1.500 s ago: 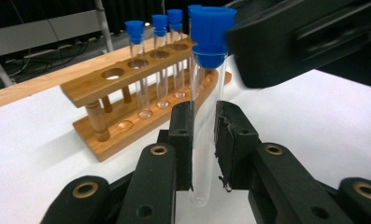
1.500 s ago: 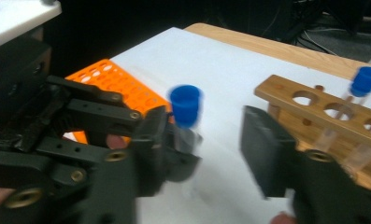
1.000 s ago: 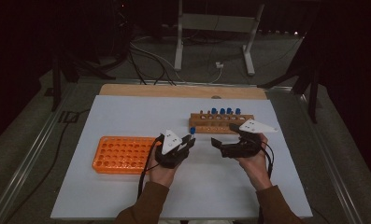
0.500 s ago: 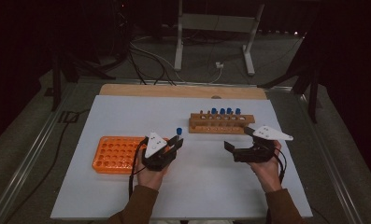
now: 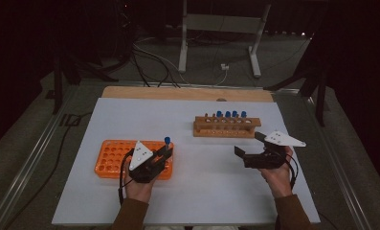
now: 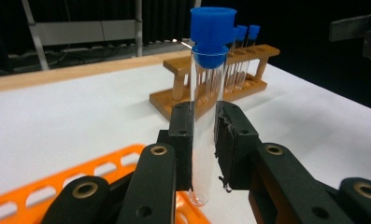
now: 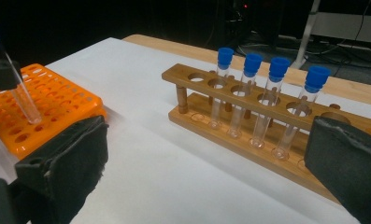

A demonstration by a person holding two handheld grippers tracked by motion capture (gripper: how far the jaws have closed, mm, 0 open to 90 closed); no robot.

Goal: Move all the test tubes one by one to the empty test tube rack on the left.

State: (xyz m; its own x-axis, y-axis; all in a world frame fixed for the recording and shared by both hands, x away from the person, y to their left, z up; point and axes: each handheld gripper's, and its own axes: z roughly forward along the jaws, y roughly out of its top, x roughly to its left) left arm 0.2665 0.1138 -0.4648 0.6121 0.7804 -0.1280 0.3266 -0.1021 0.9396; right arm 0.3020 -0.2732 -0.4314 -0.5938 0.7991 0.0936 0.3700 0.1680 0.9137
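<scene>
My left gripper [image 5: 164, 153] is shut on a clear test tube with a blue cap [image 5: 167, 141]. It holds the tube upright over the right end of the orange rack [image 5: 112, 156]. In the left gripper view the tube [image 6: 203, 126] is clamped between the two black jaws, and its round bottom hangs just above the orange rack [image 6: 43, 193]. The wooden rack [image 5: 227, 128] holds several blue-capped tubes [image 7: 268, 95]. To the right of that rack, my right gripper [image 5: 247, 144] is open with nothing between its jaws. In the right gripper view the held tube [image 7: 23, 100] stands over the orange rack [image 7: 57, 107].
A white sheet [image 5: 202, 187] covers the table, with a wooden strip [image 5: 178, 93] along its far edge. Beyond the table are cables and a metal stand [image 5: 216, 28] on the dark floor. The wooden rack has free holes at its left end [image 7: 197, 78].
My left gripper has carried the tube from beside the wooden rack leftward to the orange rack. My right gripper has drawn back to the right, away from the left one.
</scene>
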